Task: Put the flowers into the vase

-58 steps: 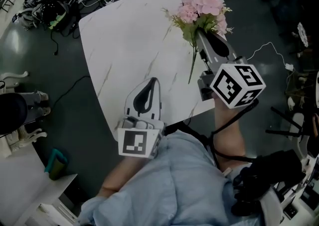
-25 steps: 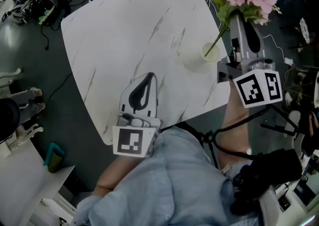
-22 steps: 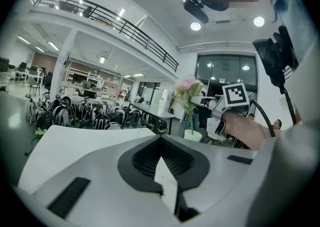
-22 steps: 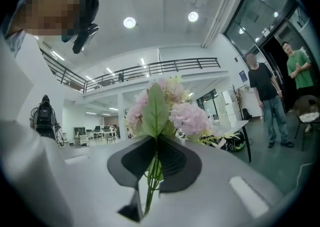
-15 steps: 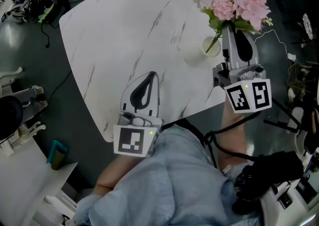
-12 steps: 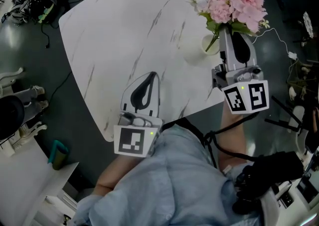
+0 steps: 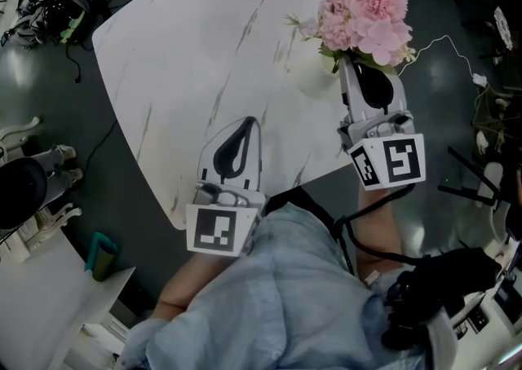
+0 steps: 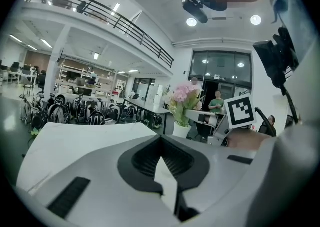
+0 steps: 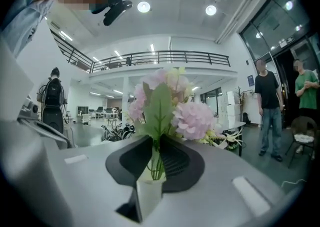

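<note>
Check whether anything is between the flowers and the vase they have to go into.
Nothing visible is in the way. The flowers have their stems already inside the mouth of the vase, near the right edge of the table. The right tongs have just been opening, with the stems between their jaws.
</note>
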The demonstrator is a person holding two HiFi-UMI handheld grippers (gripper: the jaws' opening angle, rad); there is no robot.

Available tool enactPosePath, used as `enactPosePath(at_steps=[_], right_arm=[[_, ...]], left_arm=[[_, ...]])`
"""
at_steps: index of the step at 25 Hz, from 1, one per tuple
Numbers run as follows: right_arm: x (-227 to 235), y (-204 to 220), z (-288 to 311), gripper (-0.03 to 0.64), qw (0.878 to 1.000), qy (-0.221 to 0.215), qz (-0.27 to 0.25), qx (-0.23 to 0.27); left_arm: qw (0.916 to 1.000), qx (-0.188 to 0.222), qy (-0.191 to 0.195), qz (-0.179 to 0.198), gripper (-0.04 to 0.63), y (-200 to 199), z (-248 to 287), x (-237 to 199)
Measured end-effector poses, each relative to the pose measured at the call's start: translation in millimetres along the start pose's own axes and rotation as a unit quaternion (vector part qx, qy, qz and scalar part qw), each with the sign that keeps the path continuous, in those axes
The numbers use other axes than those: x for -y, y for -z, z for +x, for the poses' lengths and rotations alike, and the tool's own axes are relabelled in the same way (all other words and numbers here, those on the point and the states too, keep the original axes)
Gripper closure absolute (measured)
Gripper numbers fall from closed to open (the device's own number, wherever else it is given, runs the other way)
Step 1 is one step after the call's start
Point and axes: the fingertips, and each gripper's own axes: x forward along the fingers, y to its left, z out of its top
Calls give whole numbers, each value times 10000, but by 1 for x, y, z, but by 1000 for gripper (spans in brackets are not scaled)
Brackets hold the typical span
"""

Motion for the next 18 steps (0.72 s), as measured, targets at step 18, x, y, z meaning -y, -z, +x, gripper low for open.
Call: enactPosePath(at_steps=[18], right_arm=[[-5,56,-41,468,9931,246,520,-1017]], left_arm=[[9996,209,130,152,592,2,-8,18]])
